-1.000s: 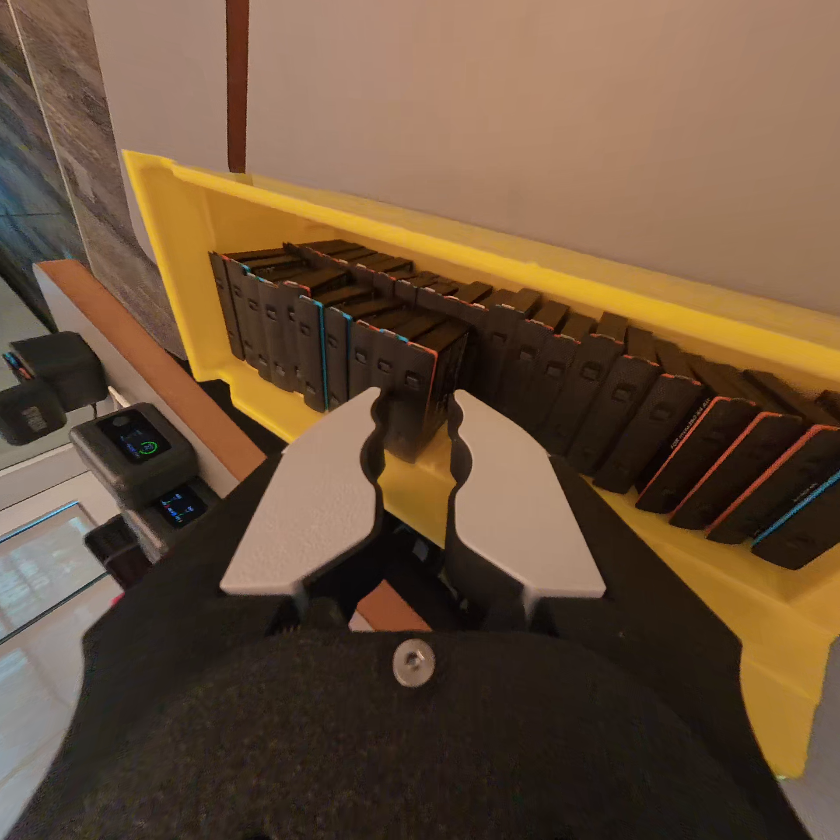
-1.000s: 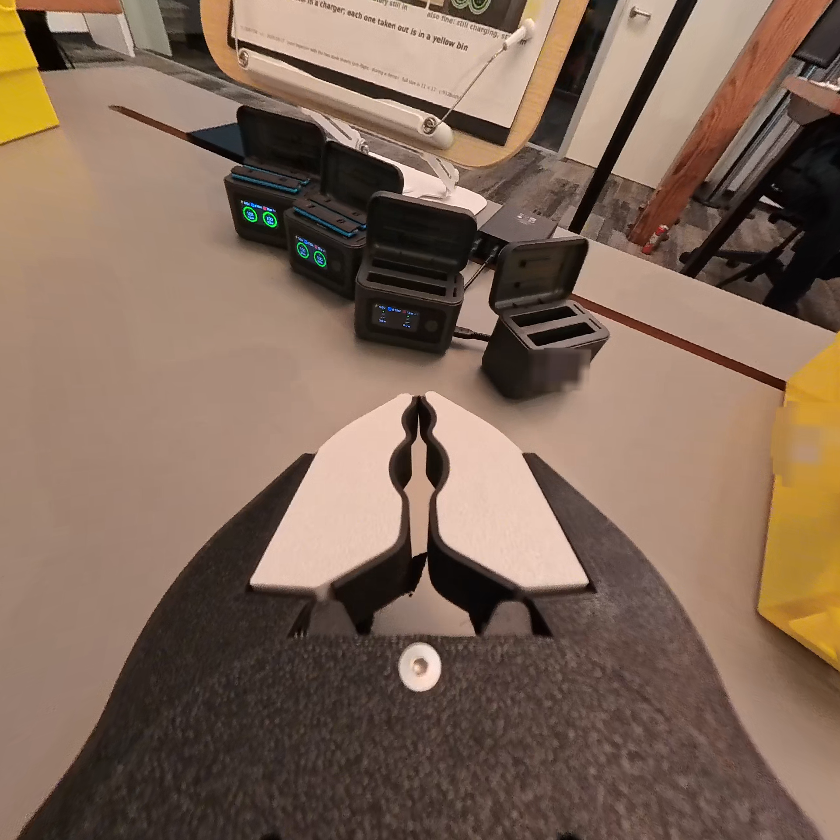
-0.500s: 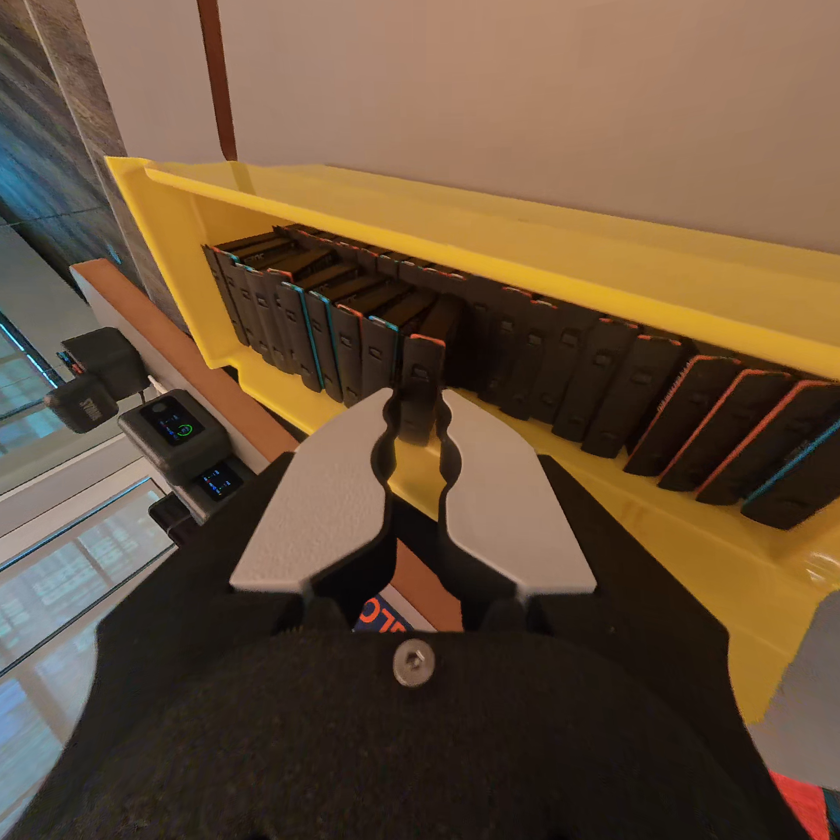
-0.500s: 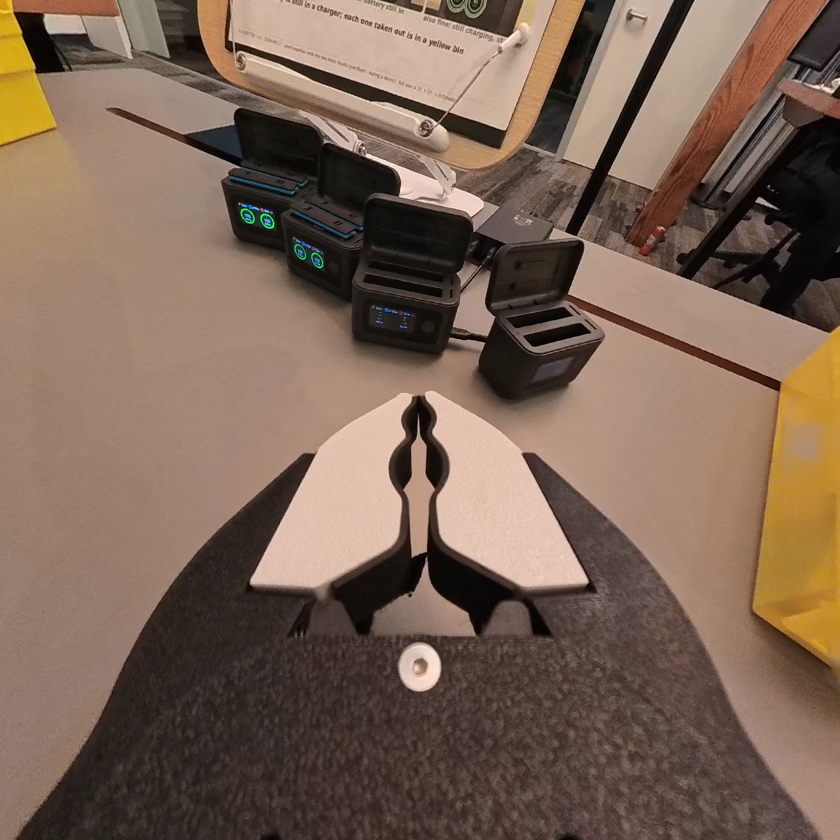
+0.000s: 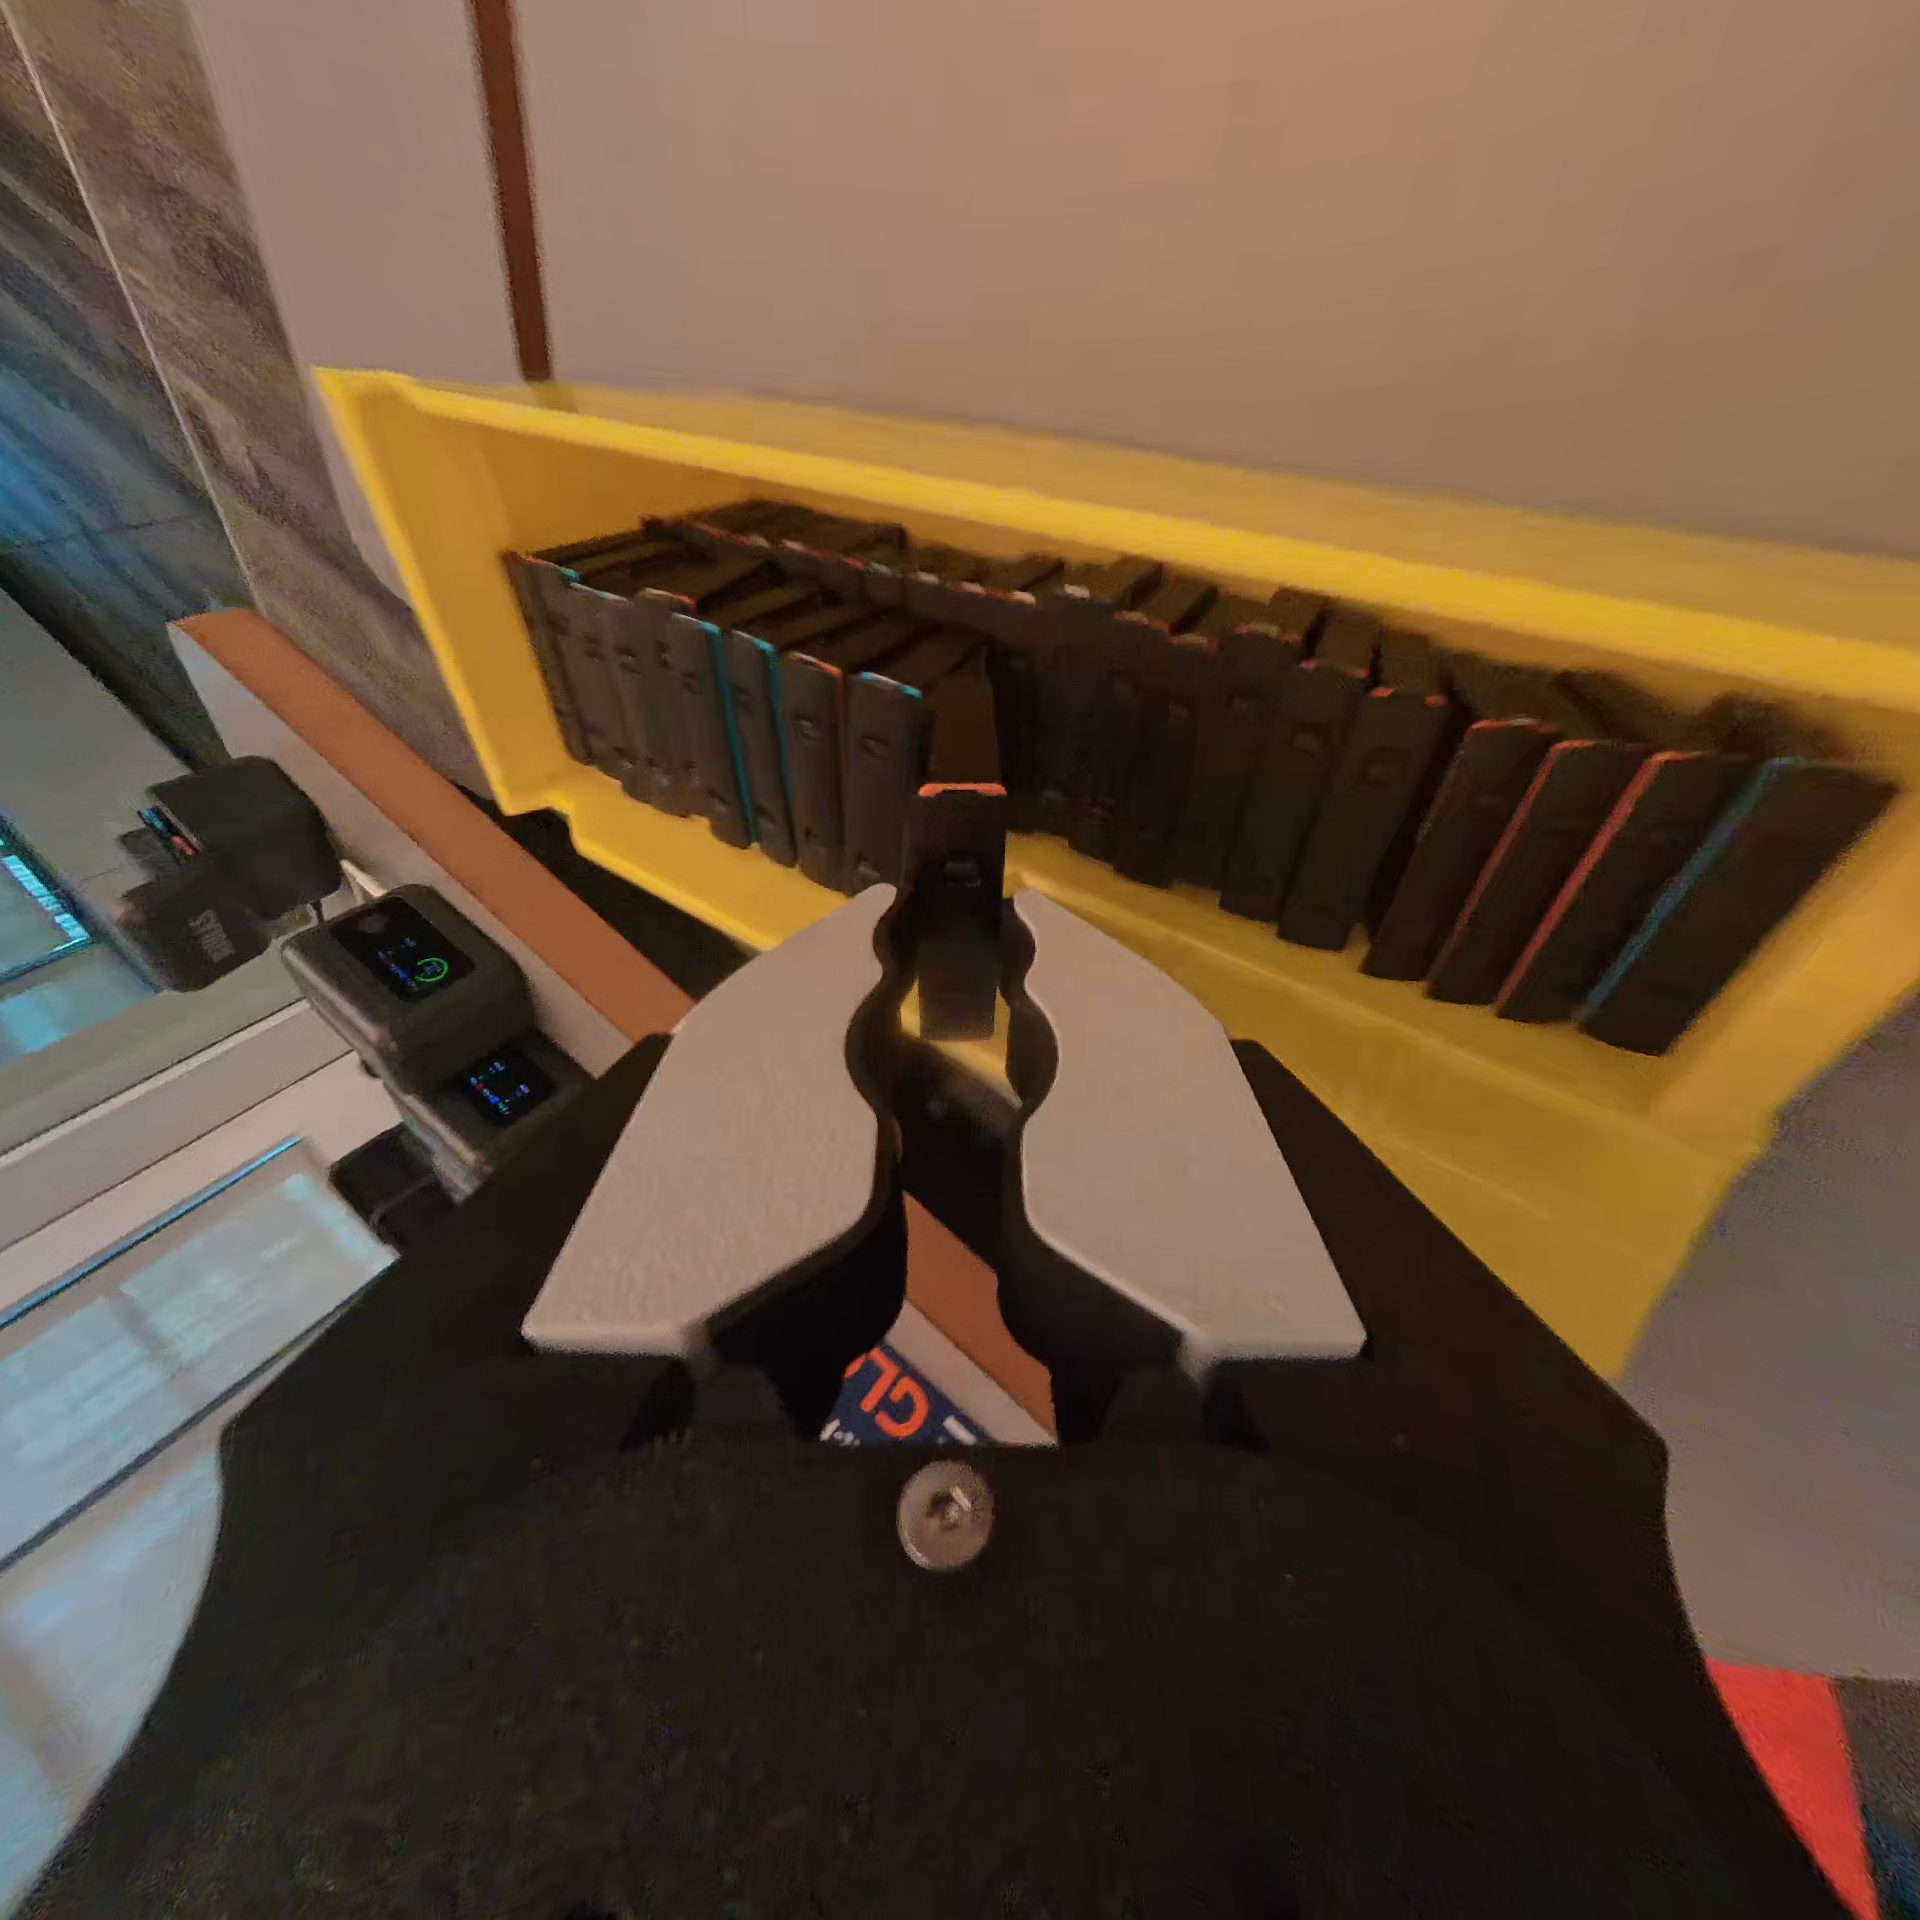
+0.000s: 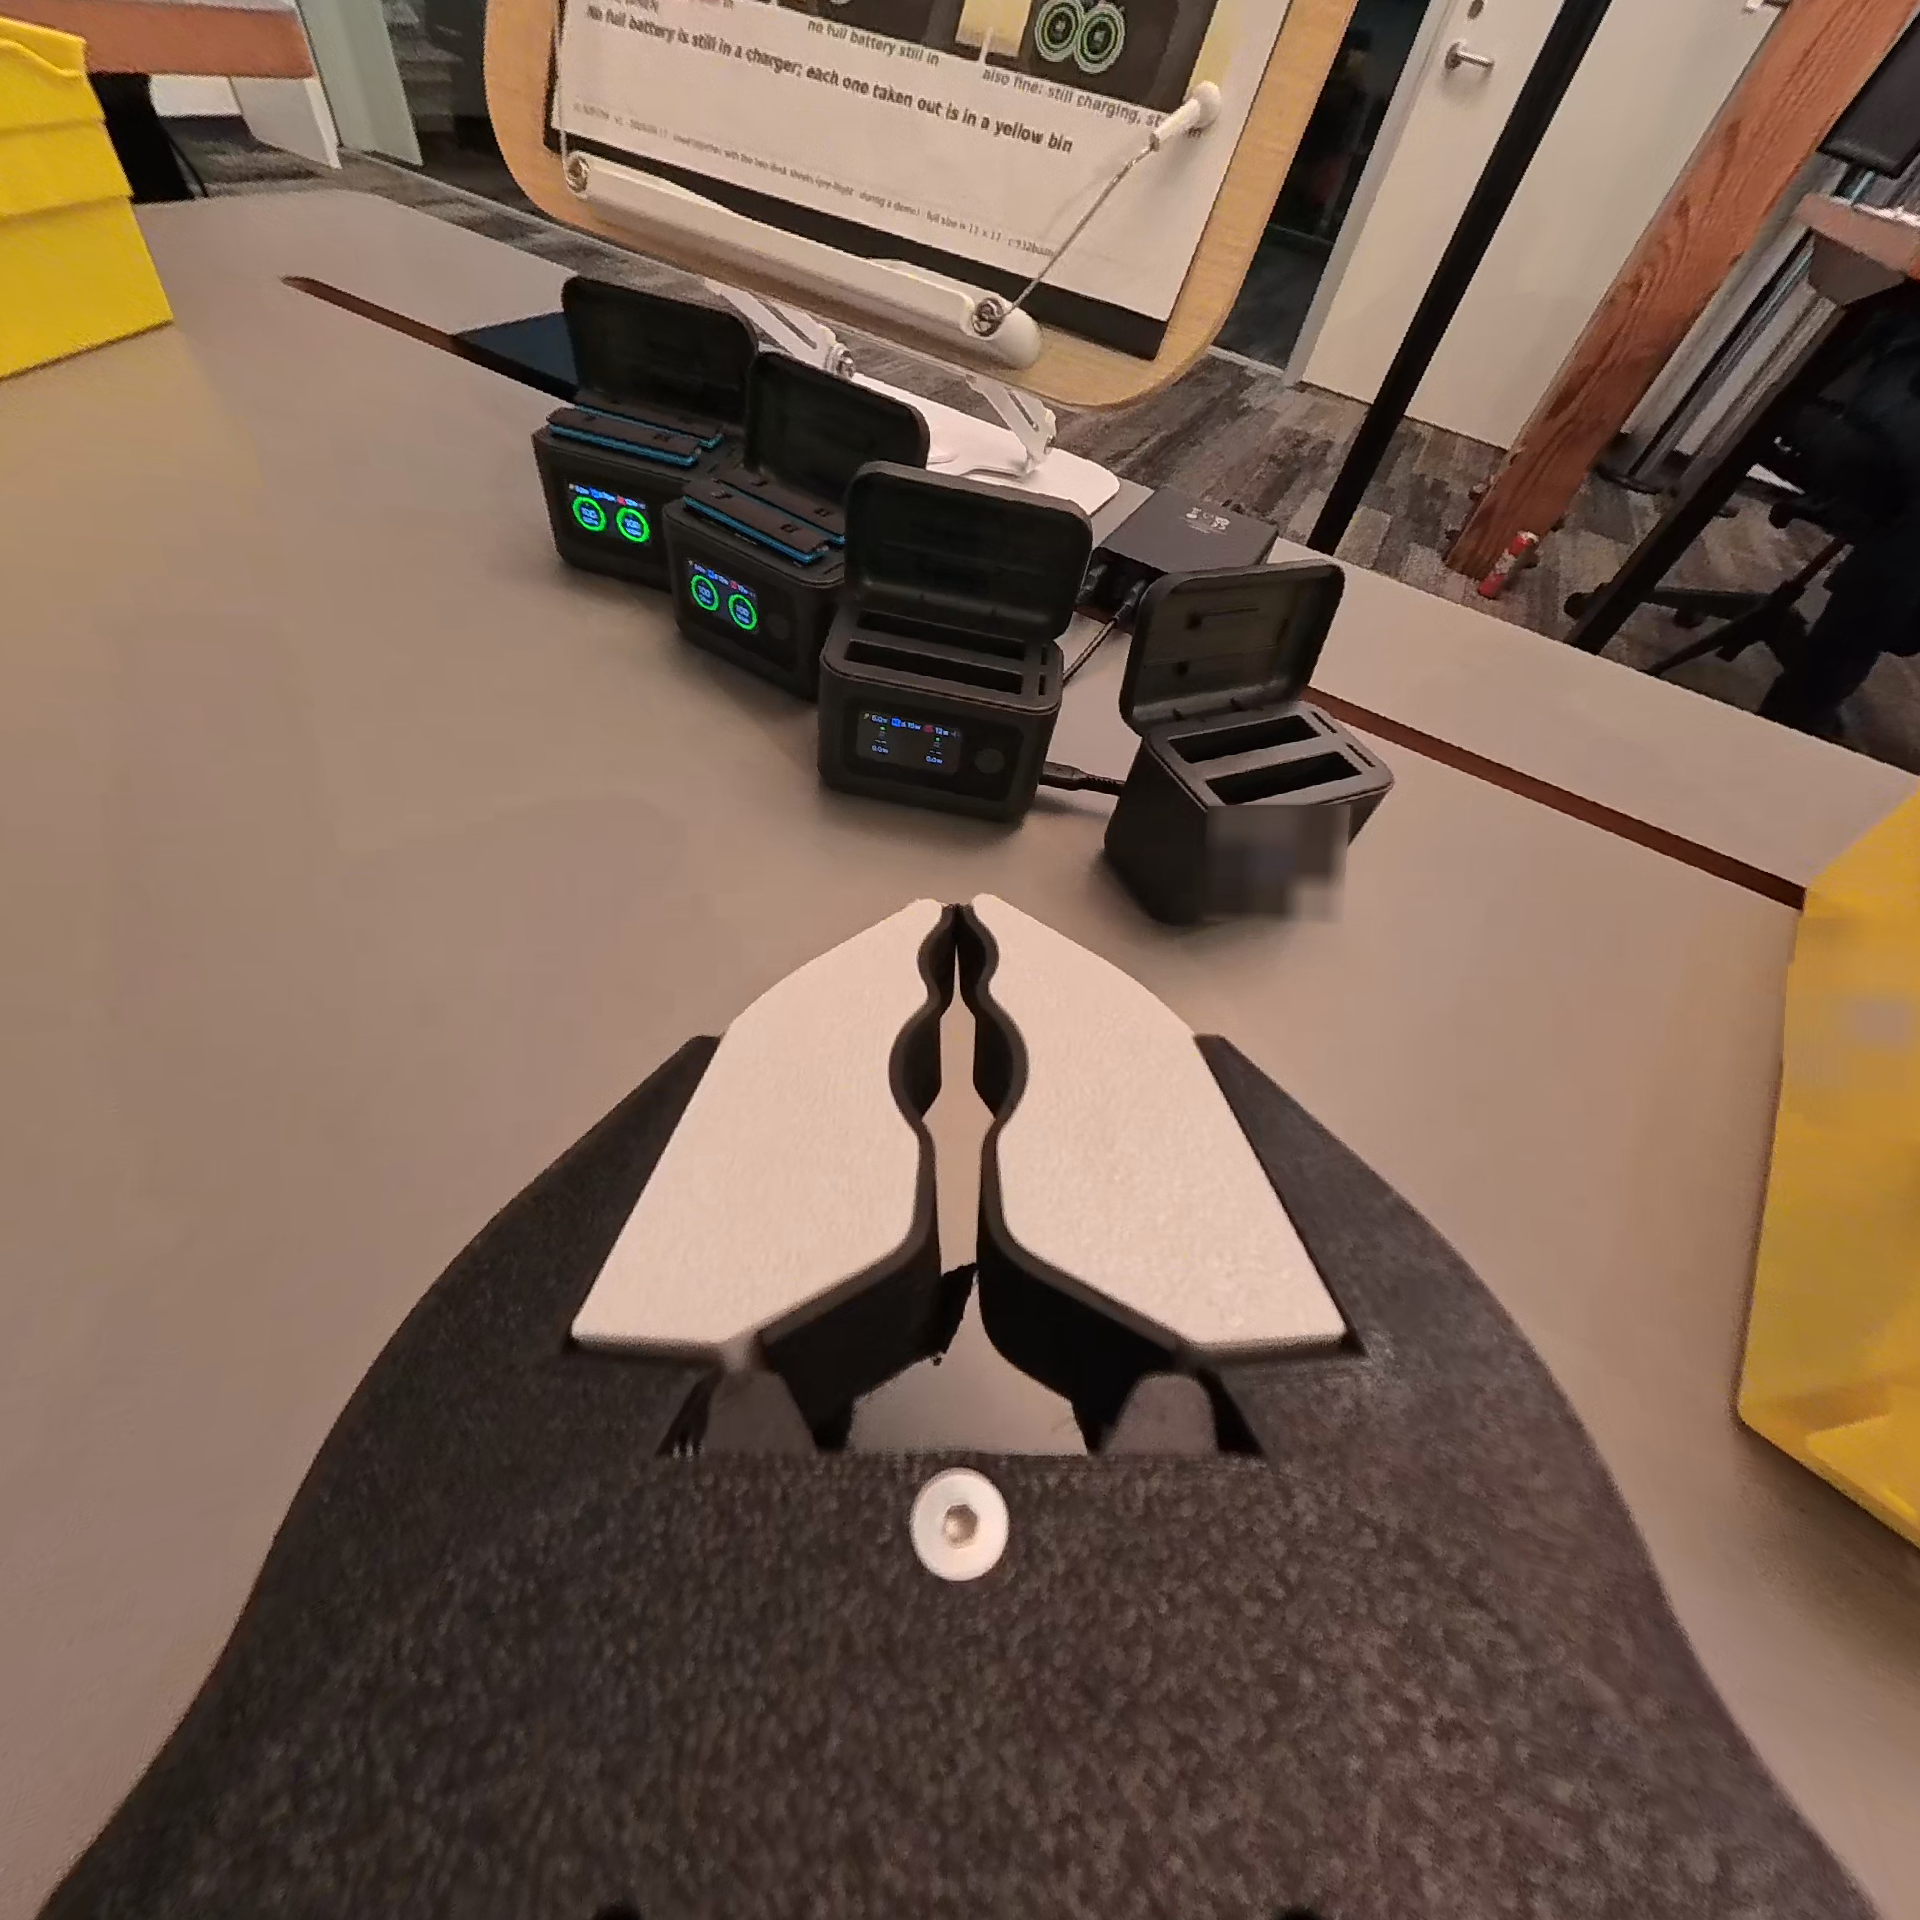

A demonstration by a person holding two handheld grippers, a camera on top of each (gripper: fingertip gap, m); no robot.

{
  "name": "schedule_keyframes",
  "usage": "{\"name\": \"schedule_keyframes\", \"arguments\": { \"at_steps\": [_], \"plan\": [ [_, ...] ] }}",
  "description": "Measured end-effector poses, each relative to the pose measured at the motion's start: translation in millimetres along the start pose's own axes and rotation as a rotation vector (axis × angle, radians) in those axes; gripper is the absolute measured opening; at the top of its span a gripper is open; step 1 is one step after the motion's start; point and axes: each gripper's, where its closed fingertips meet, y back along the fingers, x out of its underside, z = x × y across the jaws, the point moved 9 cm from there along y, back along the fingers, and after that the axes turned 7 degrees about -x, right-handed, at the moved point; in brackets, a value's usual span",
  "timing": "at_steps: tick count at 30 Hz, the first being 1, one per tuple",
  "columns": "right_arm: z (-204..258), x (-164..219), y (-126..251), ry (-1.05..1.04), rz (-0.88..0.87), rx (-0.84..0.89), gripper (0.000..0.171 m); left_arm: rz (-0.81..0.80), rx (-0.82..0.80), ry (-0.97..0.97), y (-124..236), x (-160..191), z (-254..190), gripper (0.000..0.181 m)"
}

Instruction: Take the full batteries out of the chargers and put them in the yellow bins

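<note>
While left gripper [image 5: 954, 914] pinches battery [image 5: 958, 914] over yellow bin [image 5: 1299, 1049] | right gripper [image 6: 962, 910] closed, empty, facing chargers [image 6: 940, 675]

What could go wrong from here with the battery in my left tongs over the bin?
1. The left tongs grip only the lower part of the battery; it could slip or twist.
2. The gap in the yellow bin row looks narrow, and the neighbouring batteries lean, so it may catch and knock them.
</note>
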Motion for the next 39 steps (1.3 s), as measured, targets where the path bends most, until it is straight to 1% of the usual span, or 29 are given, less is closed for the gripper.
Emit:
{"name": "schedule_keyframes", "arguments": {
  "at_steps": [3, 5, 7, 9, 11, 14, 18, 20, 23, 25, 27, 29, 33, 34, 39],
  "plan": [
    [5, -2, 0, 0.028, -0.023, -0.032, 0.0, -0.2, 0.059, 0.145, 42, -7, 14, 0.016],
    [11, -4, 0, 0.057, -0.042, -0.068, 0.0, -0.398, 0.139, 0.211, 71, -24, 18, 0.015],
    [18, -7, 1, 0.092, -0.07, -0.115, 0.0, -0.591, 0.255, 0.234, 95, -49, 14, 0.016],
    [27, -10, 3, 0.133, -0.108, -0.189, 0.001, -0.749, 0.359, 0.206, 114, -78, 4, 0.015],
    [38, -13, 5, 0.169, -0.147, -0.282, 0.004, -0.873, 0.446, 0.155, 130, -111, -10, 0.015],
    [55, -14, 8, 0.221, -0.185, -0.415, 0.009, -0.993, 0.537, 0.051, 147, -163, -36, 0.015],
    [67, -15, 10, 0.248, -0.198, -0.516, 0.017, -1.08, 0.569, -0.113, 161, -228, -79, 0.015],
    [69, -15, 11, 0.252, -0.196, -0.547, 0.022, -1.078, 0.53, -0.205, 162, -257, -101, 0.015],
    [72, -13, 10, 0.276, -0.174, -0.557, 0.027, -1.08, 0.512, -0.313, 166, -291, -129, 0.015],
    [73, -11, 9, 0.298, -0.146, -0.551, 0.027, -1.088, 0.511, -0.356, 169, -308, -140, 0.015],
    [71, -10, 9, 0.321, -0.139, -0.526, 0.013, -1.084, 0.495, -0.392, 171, -318, -145, 0.015],
    [67, -10, 10, 0.316, -0.144, -0.514, 0.011, -1.097, 0.472, -0.402, 172, -323, -144, 0.015],
    [58, -15, 15, 0.29, -0.188, -0.487, 0.01, -1.174, 0.426, -0.375, 177, -329, -138, 0.018],
    [56, -15, 15, 0.287, -0.192, -0.486, 0.01, -1.184, 0.41, -0.374, 178, -331, -138, 0.016],
    [44, -16, 16, 0.263, -0.195, -0.427, 0.012, -1.188, 0.348, -0.407, 181, -343, -134, 0.016]
  ]
}}
